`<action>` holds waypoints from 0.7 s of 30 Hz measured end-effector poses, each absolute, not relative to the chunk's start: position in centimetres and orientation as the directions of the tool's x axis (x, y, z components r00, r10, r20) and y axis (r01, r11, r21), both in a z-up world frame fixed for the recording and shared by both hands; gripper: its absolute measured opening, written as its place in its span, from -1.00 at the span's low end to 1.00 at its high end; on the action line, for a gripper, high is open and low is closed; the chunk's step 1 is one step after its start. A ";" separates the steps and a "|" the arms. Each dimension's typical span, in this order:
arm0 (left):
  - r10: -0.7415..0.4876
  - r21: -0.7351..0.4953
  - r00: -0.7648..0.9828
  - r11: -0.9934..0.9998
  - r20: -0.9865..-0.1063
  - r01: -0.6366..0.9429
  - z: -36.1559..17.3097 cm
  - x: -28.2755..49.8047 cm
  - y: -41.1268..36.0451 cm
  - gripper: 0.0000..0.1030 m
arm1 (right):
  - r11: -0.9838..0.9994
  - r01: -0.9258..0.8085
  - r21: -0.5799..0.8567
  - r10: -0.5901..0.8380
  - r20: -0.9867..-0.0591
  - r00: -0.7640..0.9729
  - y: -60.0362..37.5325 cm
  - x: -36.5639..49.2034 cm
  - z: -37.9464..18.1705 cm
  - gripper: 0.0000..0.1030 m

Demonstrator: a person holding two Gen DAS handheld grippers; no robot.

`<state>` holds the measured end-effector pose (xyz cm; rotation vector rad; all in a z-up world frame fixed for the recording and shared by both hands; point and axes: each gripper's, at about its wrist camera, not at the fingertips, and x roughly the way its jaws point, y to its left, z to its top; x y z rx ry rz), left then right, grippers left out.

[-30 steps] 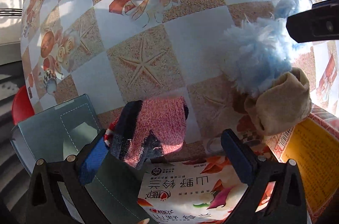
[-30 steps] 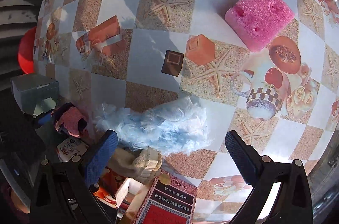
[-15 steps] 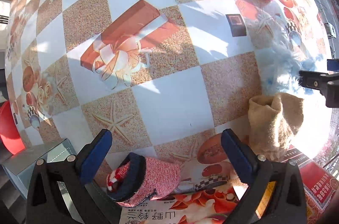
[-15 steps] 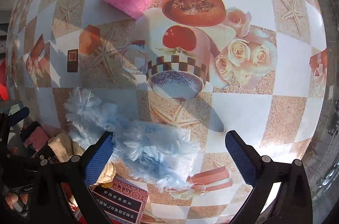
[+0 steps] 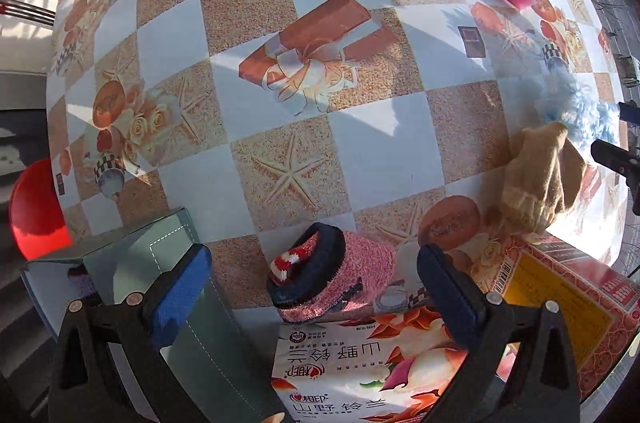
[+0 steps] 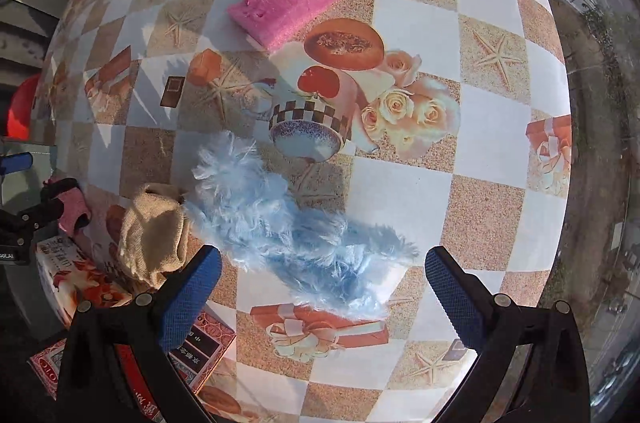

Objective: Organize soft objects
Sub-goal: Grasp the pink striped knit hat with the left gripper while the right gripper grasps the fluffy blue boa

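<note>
Both your grippers, left point(image 5: 314, 297) and right point(image 6: 322, 291), released; next, clench right on the blue fluffy cloth point(image 6: 280, 223).

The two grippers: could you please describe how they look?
Both the left gripper and right gripper have black angular plastic frames with silver screws, and fingers faced with textured blue pads. No cables or sleeves show.
</note>
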<state>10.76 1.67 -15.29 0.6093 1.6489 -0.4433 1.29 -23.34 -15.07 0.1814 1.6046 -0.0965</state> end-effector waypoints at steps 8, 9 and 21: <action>0.202 0.092 -0.147 0.836 -0.968 0.541 -18.9 10.9 2.0 0.99 | 1.000 0.029 -0.004 -0.001 -0.996 -0.089 -20.1 3.2 -19.3 1.00; 0.205 0.090 -0.159 0.840 -0.966 0.535 -19.2 11.0 2.2 0.99 | 0.999 0.041 -0.003 0.001 -0.996 -0.088 -20.3 3.5 -19.3 1.00; 0.139 -0.001 -0.243 0.867 -0.960 0.499 -20.7 11.1 2.9 0.35 | 0.993 0.117 -0.003 0.000 -1.000 -0.021 -21.5 0.0 -16.6 -0.35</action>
